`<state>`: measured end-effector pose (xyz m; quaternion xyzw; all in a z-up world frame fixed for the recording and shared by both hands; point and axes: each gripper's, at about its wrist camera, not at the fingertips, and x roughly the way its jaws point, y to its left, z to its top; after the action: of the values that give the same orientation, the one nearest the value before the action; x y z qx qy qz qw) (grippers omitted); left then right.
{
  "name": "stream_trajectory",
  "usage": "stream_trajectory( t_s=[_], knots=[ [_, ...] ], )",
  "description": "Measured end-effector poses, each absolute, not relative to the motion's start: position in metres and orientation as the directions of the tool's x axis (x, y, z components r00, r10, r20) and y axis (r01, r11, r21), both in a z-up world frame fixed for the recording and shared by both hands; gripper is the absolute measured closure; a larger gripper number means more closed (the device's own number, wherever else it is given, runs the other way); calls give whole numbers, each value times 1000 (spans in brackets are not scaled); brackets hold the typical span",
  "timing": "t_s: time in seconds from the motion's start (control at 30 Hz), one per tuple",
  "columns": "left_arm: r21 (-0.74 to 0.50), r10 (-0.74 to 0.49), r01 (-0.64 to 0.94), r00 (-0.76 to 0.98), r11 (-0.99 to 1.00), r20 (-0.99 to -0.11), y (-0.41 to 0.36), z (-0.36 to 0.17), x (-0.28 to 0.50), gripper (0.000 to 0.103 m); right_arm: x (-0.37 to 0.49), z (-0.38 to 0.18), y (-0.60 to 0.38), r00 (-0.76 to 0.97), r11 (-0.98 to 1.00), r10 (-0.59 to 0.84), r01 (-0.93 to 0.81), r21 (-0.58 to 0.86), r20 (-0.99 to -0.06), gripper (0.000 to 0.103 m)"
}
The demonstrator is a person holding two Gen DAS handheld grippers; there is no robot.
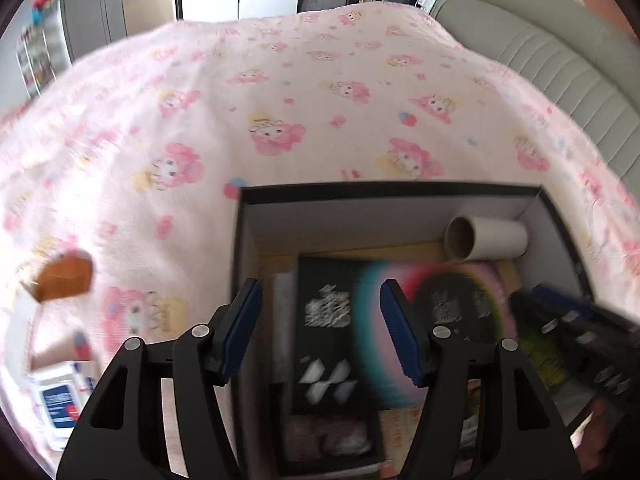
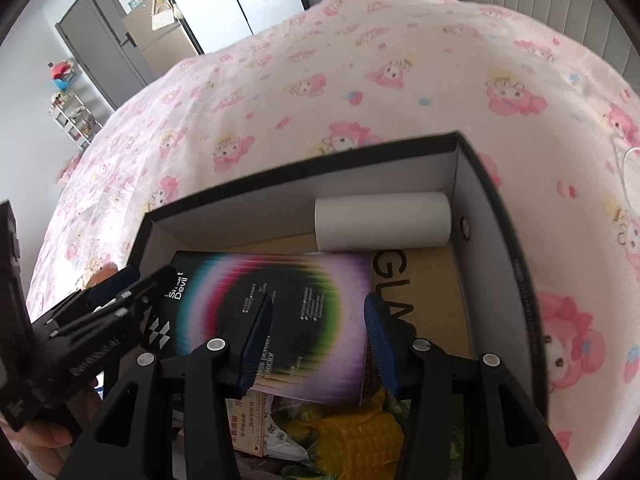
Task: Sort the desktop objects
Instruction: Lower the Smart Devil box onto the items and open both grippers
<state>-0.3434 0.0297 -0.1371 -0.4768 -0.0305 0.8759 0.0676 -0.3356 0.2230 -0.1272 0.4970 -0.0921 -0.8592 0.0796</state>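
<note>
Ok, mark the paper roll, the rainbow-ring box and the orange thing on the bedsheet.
paper roll (image 2: 384, 222), right wrist view, side wall
rainbow-ring box (image 2: 304, 280), right wrist view, printed lid
orange thing (image 1: 64, 280), left wrist view, its middle

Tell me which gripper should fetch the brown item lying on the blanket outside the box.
Left. The brown item shows only in its view, left of the open left gripper. The right gripper hangs over the box, facing its contents.

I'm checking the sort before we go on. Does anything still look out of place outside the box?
Yes. A brown packet and a white-and-blue pack lie loose on the pink blanket, left of the black box. Inside, the paper roll and the rainbow-print package lie flat.
</note>
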Motion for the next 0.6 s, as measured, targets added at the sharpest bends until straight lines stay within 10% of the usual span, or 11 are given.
stream_trajectory(
  t_s=[0.6],
  knots=[
    [-189, 215, -103, -432, -977, -876, 40, -141, -298, 39, -294, -136, 201, -316, -949, -286, 221, 224, -904, 58]
  ],
)
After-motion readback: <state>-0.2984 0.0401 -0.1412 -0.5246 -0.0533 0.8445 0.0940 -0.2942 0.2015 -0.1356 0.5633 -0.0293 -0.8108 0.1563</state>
